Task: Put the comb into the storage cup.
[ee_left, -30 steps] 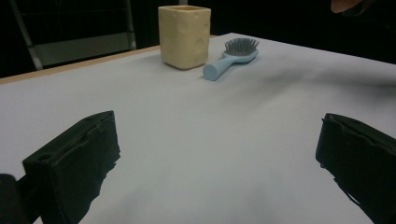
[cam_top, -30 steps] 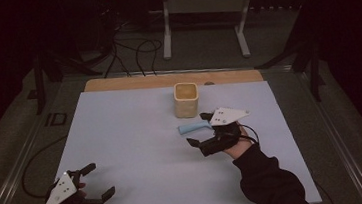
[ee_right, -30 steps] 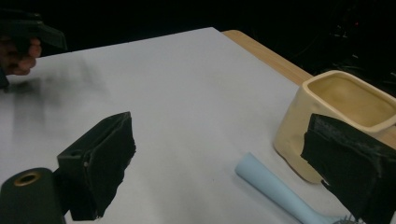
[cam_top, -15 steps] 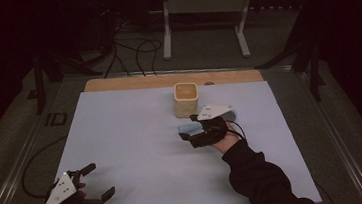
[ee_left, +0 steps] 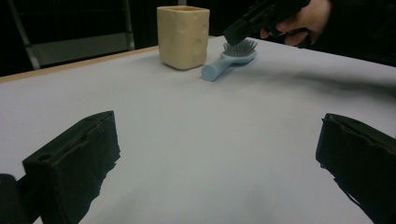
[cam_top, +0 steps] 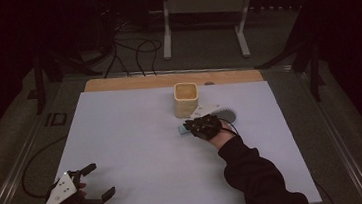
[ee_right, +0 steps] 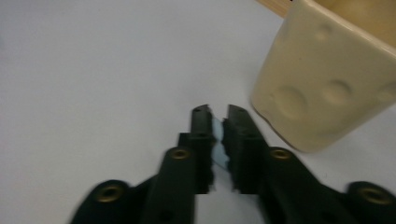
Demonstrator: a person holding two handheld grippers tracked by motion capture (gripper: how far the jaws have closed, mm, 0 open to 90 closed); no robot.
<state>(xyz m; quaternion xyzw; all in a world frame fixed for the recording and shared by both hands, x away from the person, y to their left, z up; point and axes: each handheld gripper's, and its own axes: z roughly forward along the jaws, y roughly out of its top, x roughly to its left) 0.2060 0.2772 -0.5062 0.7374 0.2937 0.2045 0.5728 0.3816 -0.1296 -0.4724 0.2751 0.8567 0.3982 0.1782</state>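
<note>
A light blue hairbrush (cam_top: 182, 130) lies on the white table (cam_top: 132, 137) just in front of a cream dimpled cup (cam_top: 187, 100); its grey bristle head (cam_top: 228, 113) points right. My right gripper (cam_top: 195, 127) has just been closing and is now shut on the brush handle (ee_right: 217, 140), which shows as a blue strip between the pads, beside the cup (ee_right: 327, 88). The left gripper view has the brush (ee_left: 229, 58), the cup (ee_left: 183, 35) and the right gripper (ee_left: 238, 32) far off. My left gripper (cam_top: 100, 180) rests open at the near left corner with nothing between its fingers (ee_left: 74, 158).
A wooden strip (cam_top: 132, 82) borders the table's far edge. Beyond it stand a metal frame (cam_top: 200, 9) and loose cables (cam_top: 134, 51) on the floor. Bare white surface stretches between the two grippers.
My right gripper moved left and down over the brush handle and closed on it. The left gripper stayed put.
</note>
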